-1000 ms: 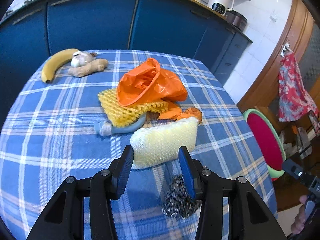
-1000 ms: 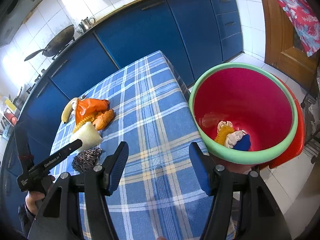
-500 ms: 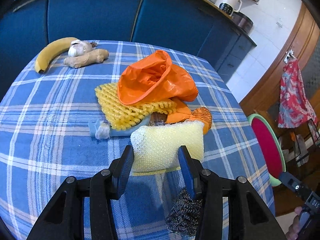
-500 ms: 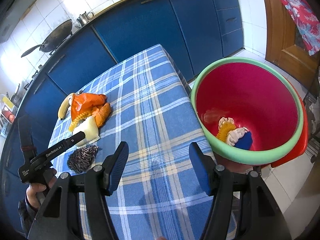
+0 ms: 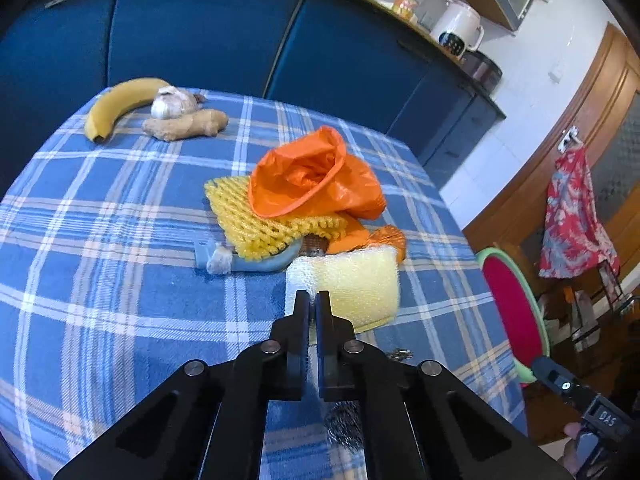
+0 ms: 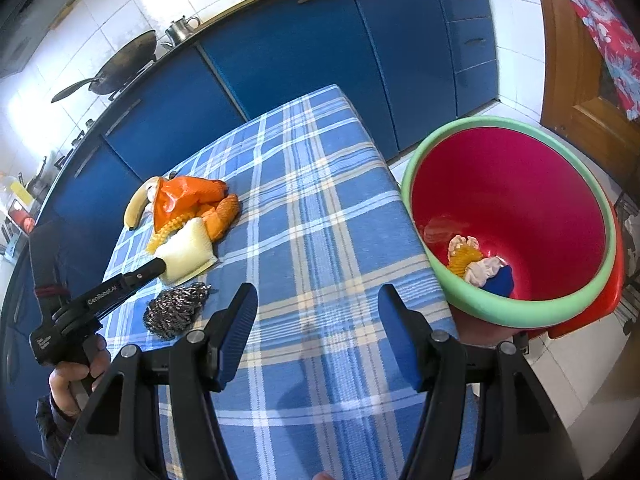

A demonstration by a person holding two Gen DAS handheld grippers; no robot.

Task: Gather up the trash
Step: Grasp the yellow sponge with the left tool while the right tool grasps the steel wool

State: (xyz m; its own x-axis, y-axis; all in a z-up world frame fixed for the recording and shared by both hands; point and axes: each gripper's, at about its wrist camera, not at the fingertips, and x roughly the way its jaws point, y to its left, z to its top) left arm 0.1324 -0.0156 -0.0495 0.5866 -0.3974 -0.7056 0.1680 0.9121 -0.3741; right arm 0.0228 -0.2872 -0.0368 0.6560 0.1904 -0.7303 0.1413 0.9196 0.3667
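Pinching the near edge of the pale yellow sponge [image 5: 352, 280] with our left gripper [image 5: 312, 300] nearly closed, right gripper [image 6: 316, 304] wide open and empty, we judge next is lifting it right into the red bin [image 6: 516, 316].
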